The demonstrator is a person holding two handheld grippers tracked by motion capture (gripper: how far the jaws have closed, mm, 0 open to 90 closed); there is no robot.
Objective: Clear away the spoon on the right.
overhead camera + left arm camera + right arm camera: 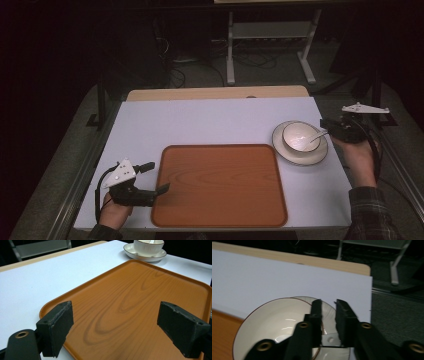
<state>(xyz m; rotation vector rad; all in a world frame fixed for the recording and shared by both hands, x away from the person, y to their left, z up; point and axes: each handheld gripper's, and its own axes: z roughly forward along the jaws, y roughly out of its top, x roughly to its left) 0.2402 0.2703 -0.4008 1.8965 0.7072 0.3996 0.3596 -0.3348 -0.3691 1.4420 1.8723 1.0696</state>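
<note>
A white bowl (300, 136) with a dark rim stands on a matching plate (315, 156) at the right of the table. A white spoon (318, 135) rests in the bowl, its handle pointing right toward my right gripper (326, 124). In the right gripper view the right gripper (328, 302) reaches over the bowl (269, 322) with a narrow gap between its jaws. The handle's end lies low in that gap, and the pads do not seem to press on it. My left gripper (156, 177) stands wide open at the left rim of the brown wood-grain tray (220, 185), holding nothing (115, 315).
The white tabletop (200, 120) has a bare wooden strip (215, 93) along its far edge. A metal stand (270, 50) is on the floor behind. The table's right edge runs close by the plate, under my right hand.
</note>
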